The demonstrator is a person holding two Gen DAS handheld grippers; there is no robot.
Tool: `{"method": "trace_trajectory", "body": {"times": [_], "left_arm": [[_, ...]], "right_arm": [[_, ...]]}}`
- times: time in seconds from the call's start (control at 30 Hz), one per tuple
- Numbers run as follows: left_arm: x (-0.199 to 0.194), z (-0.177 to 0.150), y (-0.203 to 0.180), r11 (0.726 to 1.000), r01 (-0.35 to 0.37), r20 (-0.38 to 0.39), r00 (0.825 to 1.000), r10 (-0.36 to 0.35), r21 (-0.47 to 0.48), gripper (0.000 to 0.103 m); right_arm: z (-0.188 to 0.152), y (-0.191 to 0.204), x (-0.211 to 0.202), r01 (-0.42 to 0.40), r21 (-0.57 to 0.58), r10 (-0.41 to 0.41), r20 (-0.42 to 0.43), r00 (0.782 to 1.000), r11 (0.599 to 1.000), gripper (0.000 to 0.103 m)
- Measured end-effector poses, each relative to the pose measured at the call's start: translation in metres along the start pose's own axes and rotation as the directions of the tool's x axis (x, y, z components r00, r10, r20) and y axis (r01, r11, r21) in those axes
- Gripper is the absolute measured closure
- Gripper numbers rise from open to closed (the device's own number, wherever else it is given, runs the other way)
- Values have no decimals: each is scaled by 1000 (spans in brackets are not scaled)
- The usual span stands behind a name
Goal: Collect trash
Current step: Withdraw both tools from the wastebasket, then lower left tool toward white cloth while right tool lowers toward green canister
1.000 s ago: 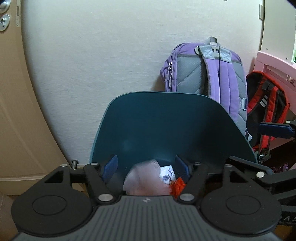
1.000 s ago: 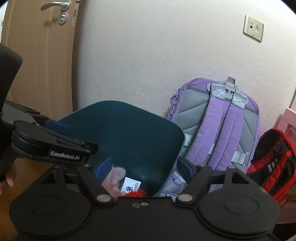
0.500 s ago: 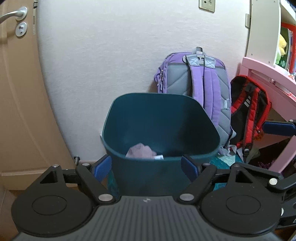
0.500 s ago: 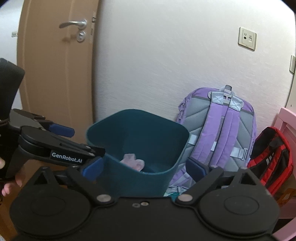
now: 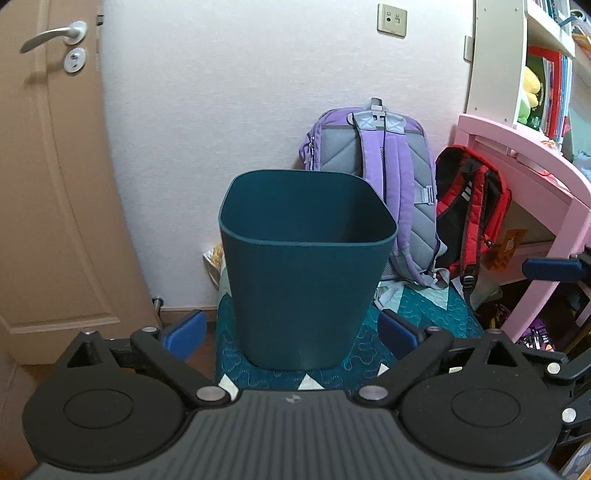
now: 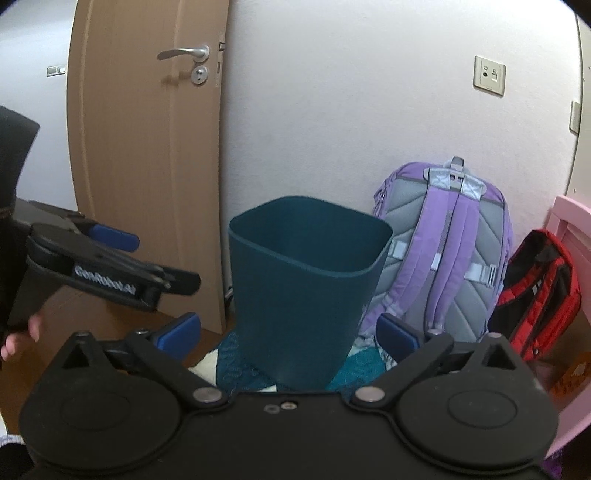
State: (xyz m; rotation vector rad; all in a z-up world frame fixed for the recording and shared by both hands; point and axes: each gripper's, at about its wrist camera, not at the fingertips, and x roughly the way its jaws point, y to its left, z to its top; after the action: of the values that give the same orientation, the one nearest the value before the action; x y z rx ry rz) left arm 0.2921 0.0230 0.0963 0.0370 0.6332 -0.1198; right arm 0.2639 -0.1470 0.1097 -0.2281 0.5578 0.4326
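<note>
While nothing is held: left tongs [image 5: 291,330] are opening, right tongs [image 6: 288,330] spread wide.
Trash bin: teal bin [image 5: 306,266] is kept upright on quilted mat [image 5: 413,317], near its wall edge, mouth reachable.
Backpacks: purple backpack [image 5: 384,177] is leaned on the wall behind.

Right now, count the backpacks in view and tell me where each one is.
2. The purple backpack leans on the wall behind the teal bin; the red backpack sits beside it, against the pink desk. Others may be hidden.

My room's white wall [image 5: 236,110], brown door [image 5: 48,184] to my left, pink desk [image 5: 517,158] right, wall socket [image 5: 392,20], shelf [image 5: 495,55] above.
</note>
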Motion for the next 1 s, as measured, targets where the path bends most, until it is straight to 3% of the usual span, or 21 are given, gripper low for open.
{"method": "trace_trajectory", "body": {"times": [0.2, 0.4, 0.67, 0.8, 1.0], "left_arm": [[-11, -40, 4, 999, 21, -9, 1000, -21, -29, 2], [9, -88, 12, 998, 53, -117, 992, -57, -35, 1], [56, -154, 26, 999, 36, -250, 967, -39, -19, 1], [83, -182, 37, 997, 48, -317, 946, -63, -55, 1], [127, -227, 48, 998, 45, -439, 897, -58, -40, 1]], "right_arm": [[-42, 8, 2, -23, 13, 23, -58, 998, 1000, 0], [-94, 18, 33, -57, 40, 63, -167, 984, 998, 0], [-157, 34, 80, -77, 31, 82, -265, 961, 997, 0], [-185, 41, 105, -93, 29, 97, -312, 945, 995, 0], [-226, 51, 146, -113, 41, 120, -392, 912, 993, 0]]}}
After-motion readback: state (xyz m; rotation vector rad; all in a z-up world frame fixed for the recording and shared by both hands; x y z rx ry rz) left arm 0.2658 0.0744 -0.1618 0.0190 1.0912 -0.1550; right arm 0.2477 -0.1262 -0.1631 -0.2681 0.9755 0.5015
